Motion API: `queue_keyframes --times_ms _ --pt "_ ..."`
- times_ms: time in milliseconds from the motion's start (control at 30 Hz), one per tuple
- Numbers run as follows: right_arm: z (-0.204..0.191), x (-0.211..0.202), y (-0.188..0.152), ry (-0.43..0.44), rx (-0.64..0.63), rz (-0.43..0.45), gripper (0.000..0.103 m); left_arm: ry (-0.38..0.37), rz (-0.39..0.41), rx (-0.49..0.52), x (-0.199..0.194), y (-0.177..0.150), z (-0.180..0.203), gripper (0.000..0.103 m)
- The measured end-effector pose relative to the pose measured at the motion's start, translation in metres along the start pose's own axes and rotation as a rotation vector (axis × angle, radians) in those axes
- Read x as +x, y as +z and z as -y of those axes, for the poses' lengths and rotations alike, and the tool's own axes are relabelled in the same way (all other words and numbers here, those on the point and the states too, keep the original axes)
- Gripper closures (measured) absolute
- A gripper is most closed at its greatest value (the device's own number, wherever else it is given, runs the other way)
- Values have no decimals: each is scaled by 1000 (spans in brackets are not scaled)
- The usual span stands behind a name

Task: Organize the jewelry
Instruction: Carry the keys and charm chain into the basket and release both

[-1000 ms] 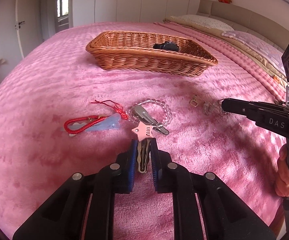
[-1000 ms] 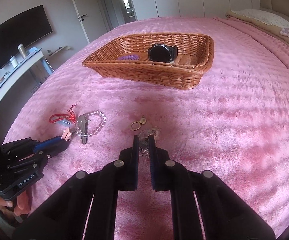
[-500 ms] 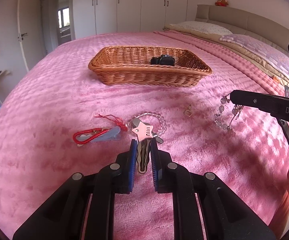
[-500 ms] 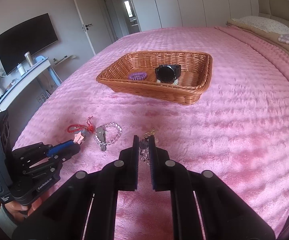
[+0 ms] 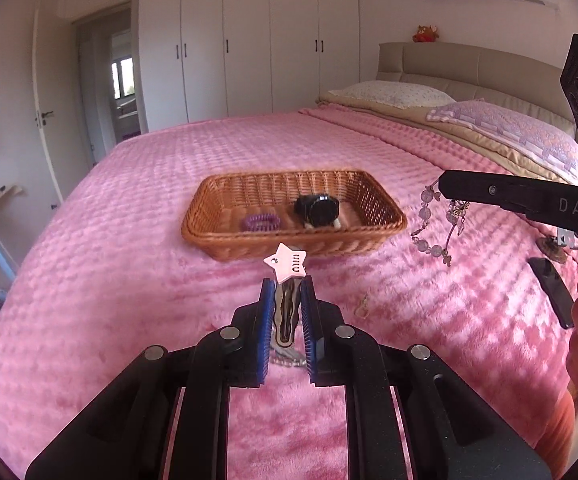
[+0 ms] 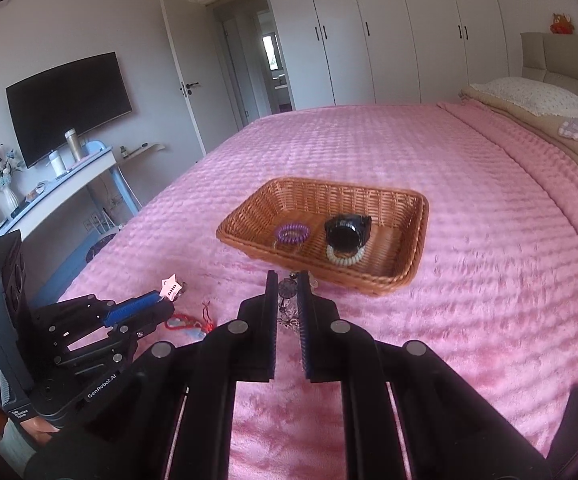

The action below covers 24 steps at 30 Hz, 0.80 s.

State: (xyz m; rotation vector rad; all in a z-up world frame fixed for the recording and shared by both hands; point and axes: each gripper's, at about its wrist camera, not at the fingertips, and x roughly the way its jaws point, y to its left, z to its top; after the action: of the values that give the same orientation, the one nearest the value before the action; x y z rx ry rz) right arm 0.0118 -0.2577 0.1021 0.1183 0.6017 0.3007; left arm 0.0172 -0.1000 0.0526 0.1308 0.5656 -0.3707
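Star hair clip [image 5: 287, 276] and bead bracelet [image 5: 435, 224] aloft; basket [image 5: 389, 224] holds watch [image 5: 316, 210].

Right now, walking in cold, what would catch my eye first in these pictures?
Probably the wicker basket in the middle of the pink bedspread, with a black watch and a purple coil hair tie inside. Nearer, the left tool grips a hair clip with a pink star, and the right tool dangles a beaded bracelet in the air beside the basket.

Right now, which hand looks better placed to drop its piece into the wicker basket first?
Probably the right: its tongs hold the beaded bracelet nearly at the wicker basket rim. The left tongs, gripping the star hair clip, sit farther back.
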Motion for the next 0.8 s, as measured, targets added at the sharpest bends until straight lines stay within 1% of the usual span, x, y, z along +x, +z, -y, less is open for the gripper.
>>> queue_keyframes --times_ms 200,400,500,600,667,700,767,800 --pt "4 25 44 -14 -15 35 95 -4 64 5 21 50 -12 91" --pt "17 74 81 -23 7 26 95 -31 78 -32 70 91 -32 91" --pt "25 108 93 -17 28 -5 95 -40 65 -47 99 104 -41 91" --pt "35 144 101 -15 54 -46 95 -73 25 -83 133 109 -54 91" --pt "44 170 103 1 78 -91 95 -87 -3 -101 154 109 -61 91" --pt "48 185 104 8 92 -122 95 -82 -13 -106 164 109 -63 91" --pt "58 208 103 8 122 -166 95 -43 -30 -72 182 105 -64 91" --pt "61 219 102 6 135 -184 95 -39 -47 -69 191 103 -65 91"
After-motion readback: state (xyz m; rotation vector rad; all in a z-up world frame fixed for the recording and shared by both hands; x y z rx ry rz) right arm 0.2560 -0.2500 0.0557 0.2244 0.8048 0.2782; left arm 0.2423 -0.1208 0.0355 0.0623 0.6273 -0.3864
